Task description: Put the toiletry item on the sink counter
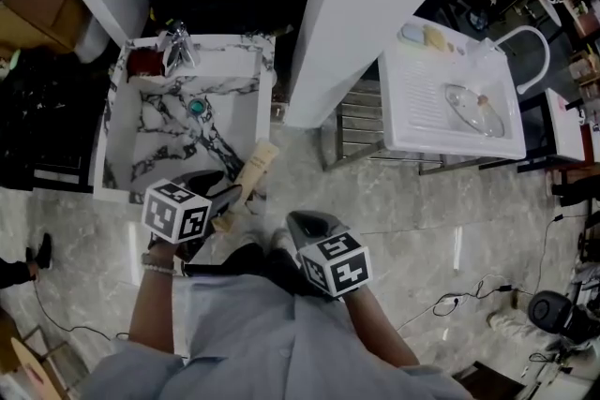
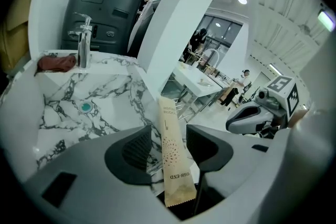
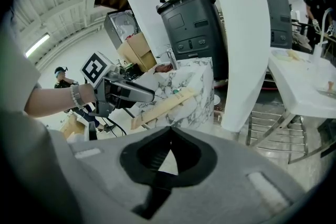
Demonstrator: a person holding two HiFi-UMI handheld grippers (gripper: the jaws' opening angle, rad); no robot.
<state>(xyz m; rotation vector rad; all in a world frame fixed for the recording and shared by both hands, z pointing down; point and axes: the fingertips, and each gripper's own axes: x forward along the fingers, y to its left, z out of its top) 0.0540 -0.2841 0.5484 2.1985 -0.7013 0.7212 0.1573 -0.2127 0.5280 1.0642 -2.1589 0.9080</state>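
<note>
Marble-veined sink counter [image 1: 117,122] lies ahead of me, with a faucet [image 1: 178,47] at its back. My left gripper [image 2: 169,138] stands wide open, with the tan toiletry sachet [image 2: 176,165] unpressed between its pads and its far end leaning on the counter's front edge. My right gripper [image 3: 169,136] is closed on nothing.

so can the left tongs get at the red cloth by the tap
Probably yes: the marble basin between the left tongs and the red cloth looks clear, but a beige paper sachet stands between their open jaws.
</note>
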